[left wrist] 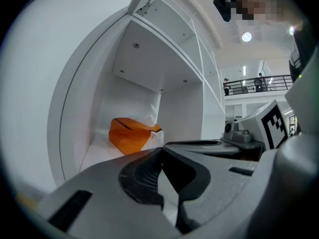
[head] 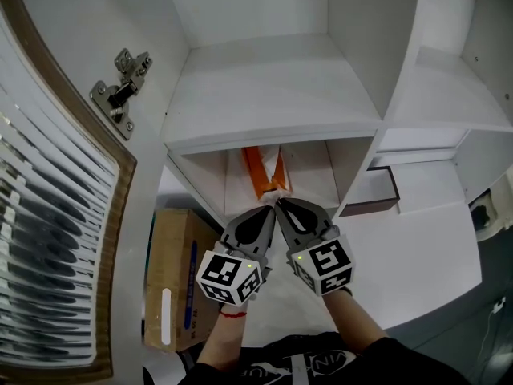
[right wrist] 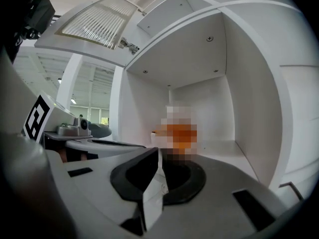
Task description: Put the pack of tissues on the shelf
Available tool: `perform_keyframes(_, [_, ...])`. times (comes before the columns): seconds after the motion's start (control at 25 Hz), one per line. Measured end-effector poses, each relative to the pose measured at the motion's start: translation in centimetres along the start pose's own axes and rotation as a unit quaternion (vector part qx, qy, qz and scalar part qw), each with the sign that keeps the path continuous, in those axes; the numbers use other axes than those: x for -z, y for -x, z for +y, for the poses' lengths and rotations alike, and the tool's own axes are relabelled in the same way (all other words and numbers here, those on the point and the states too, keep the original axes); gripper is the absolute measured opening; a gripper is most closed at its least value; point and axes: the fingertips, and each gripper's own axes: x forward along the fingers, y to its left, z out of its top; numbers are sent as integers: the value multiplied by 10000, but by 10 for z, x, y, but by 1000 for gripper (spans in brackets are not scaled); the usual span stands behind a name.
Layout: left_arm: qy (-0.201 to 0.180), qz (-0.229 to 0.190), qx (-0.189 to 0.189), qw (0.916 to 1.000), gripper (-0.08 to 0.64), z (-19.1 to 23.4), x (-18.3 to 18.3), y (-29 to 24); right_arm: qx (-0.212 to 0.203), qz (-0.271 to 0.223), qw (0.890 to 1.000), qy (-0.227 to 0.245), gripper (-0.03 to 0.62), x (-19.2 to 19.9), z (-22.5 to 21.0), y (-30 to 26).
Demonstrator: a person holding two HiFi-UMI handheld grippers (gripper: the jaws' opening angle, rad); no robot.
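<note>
Orange plastic marks the pack of tissues (head: 256, 171) (left wrist: 130, 133), which is laid on the floor of a white shelf compartment (head: 272, 139), toward its back wall. At the compartment's open front the left hand-held gripper (head: 268, 208) (left wrist: 160, 146) and the right hand-held gripper (head: 282, 207) (right wrist: 158, 151) are held side by side. Each has its jaws brought together at the tips, with nothing clamped. The pack is seen just beyond those tips, deeper in the compartment.
</note>
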Motion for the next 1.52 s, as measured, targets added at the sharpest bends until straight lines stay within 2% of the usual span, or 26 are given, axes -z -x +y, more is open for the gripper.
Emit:
perform_keyframes(0.16, [-51, -32, -16, 10000, 6, 1, -6, 0, 100, 42, 9999, -109, 26, -3, -3, -5])
perform_keyframes(0.48, [-56, -36, -278, 9996, 6, 12, -19, -6, 364, 185, 9990, -185, 25, -2, -8, -12])
perform_keyframes(0.68, [-135, 172, -429, 9988, 6, 12, -18, -10, 355, 196, 9988, -272, 21, -3, -8, -12])
perform_keyframes(0.88, [-583, 551, -357, 9961, 6, 10, -20, -16, 406, 235, 9984, -311, 17, -1, -9, -9])
perform_keyframes(1.0, [-697, 761, -368, 9940, 6, 7, -20, -20, 396, 253, 9983, -352, 17, -3, -9, -2])
perform_keyframes(1.32, [-589, 829, -423, 9939, 6, 11, -16, -24, 428, 239, 9983, -329, 16, 1, -6, 10])
perform_keyframes(1.52, [-412, 574, -433, 9966, 6, 5, -15, -16, 386, 195, 9986, -292, 12, 2, -5, 20])
